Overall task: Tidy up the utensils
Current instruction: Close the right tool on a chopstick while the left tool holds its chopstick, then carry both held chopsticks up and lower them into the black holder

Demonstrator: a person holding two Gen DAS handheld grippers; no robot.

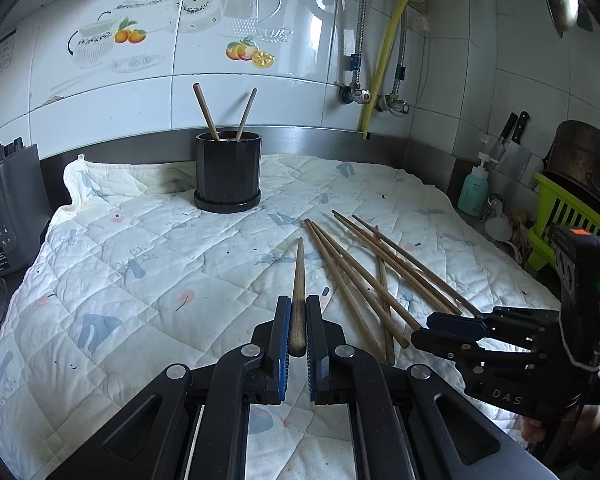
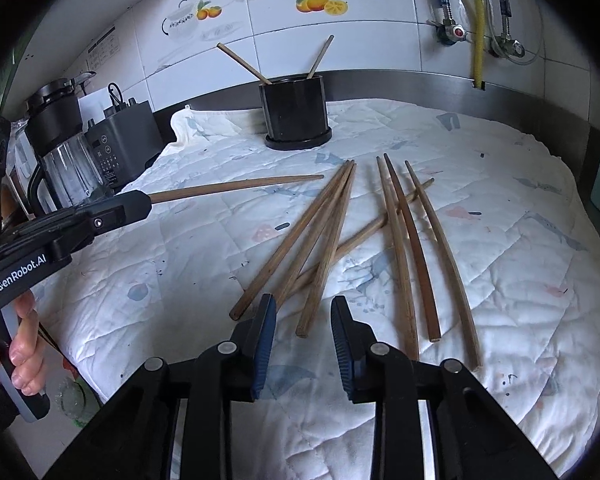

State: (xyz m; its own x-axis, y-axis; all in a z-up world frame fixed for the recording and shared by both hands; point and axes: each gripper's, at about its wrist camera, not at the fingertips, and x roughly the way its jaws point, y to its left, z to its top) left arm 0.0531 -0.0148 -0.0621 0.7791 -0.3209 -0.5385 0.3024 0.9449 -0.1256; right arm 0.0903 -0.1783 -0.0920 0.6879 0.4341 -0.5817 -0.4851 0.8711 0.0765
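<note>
My left gripper [image 1: 299, 308] is shut on one brown wooden chopstick [image 1: 299, 280], held above the quilted cloth [image 1: 140, 280] and pointing toward the wall. From the right wrist view this gripper [image 2: 140, 202] comes in from the left with the chopstick [image 2: 236, 186] sticking out level. My right gripper [image 2: 303, 308] stands open low over several loose chopsticks [image 2: 328, 240]. The near end of one shows in the gap, with neither pad touching it. A black holder [image 1: 228, 172] [image 2: 294, 112] at the back has two chopsticks standing in it.
A blender and a dark appliance [image 2: 64, 152] stand at the cloth's left edge. At the right are a soap bottle [image 1: 474, 192], knives [image 1: 512, 140] and a green dish rack [image 1: 560, 216]. A steel rim and a tiled wall with pipes close off the back.
</note>
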